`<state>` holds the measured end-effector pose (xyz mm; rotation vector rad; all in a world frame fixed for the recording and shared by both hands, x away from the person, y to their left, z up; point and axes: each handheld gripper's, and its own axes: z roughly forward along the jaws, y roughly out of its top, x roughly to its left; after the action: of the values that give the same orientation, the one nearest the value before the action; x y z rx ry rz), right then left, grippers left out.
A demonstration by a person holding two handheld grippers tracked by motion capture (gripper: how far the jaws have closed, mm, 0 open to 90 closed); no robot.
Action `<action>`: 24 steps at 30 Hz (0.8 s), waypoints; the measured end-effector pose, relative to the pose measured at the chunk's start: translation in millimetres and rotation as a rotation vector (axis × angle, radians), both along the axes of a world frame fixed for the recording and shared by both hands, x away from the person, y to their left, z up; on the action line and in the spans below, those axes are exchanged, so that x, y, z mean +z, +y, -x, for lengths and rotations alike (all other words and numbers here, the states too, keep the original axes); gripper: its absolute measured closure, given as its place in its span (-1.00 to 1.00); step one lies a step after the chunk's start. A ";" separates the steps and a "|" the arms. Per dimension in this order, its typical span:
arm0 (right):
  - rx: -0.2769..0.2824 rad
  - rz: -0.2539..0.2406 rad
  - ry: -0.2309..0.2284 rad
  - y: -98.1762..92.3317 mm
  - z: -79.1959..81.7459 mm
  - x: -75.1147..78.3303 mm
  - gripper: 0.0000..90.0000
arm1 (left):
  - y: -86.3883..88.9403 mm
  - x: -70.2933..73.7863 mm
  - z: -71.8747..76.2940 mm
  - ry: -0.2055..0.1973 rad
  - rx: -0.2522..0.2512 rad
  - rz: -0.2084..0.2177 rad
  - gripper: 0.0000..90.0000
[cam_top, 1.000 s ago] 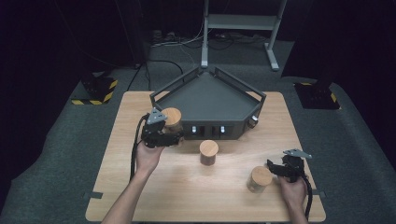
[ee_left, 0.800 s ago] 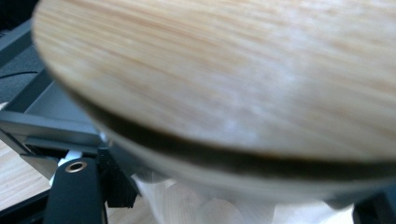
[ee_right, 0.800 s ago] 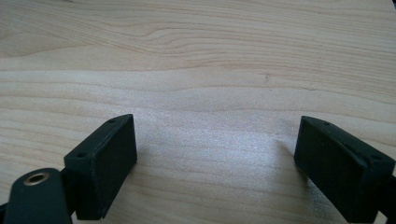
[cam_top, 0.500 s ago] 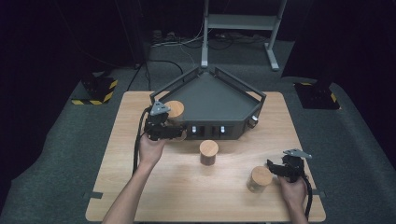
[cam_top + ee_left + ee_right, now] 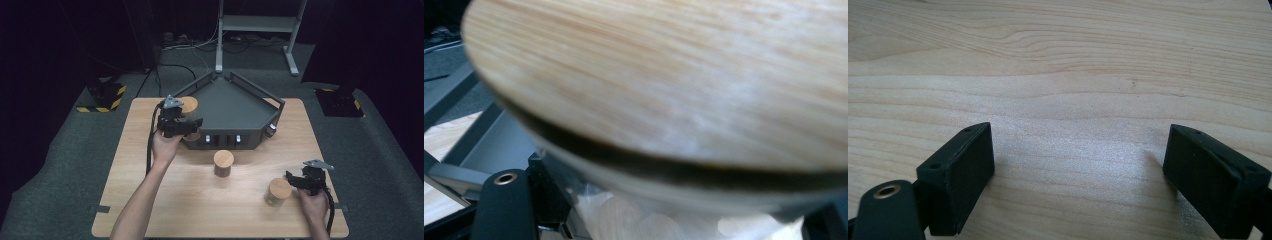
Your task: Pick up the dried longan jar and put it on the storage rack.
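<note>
Three wooden-lidded jars are in play on the wooden table (image 5: 150, 220). One jar (image 5: 188, 105) is clamped in the left gripper (image 5: 181, 125) and held up at the left rim of the dark angular tray (image 5: 235, 107); up close its lid (image 5: 674, 75) looms large and blurred. A second jar (image 5: 223, 163) stands alone just in front of the tray. The third jar (image 5: 277, 192) sits near the front right, just beside the right gripper (image 5: 299, 181), whose jaws are spread wide over bare wood, gripping nothing.
</note>
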<state>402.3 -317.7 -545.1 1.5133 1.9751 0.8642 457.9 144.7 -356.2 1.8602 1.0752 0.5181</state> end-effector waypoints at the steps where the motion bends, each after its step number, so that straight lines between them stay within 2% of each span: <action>1: 0.001 0.001 -0.001 -0.1 -0.1 0.0 -0.71 | -0.8 0.7 -1.9 -0.001 0.006 -0.002 -0.41; 9: 0.001 0.001 0.000 -0.1 0.0 0.0 -0.71 | -1.7 2.9 -20.8 0.003 0.066 0.002 -0.41; 13: 0.001 0.001 0.000 -0.1 0.0 0.0 -0.71 | -2.0 0.7 -29.6 0.015 0.092 0.020 -0.41; 22: 0.002 0.002 -0.001 -0.1 0.0 0.0 -0.71 | -9.8 -3.4 -53.0 0.036 0.136 -0.004 -0.41; 24: 0.002 0.001 -0.001 -0.1 0.0 0.0 -0.71 | -12.9 -4.1 -56.2 0.030 0.138 -0.006 -0.41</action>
<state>402.3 -317.8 -545.1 1.5107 1.9764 0.8635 514.1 131.8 -360.3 1.8128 1.2296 0.5747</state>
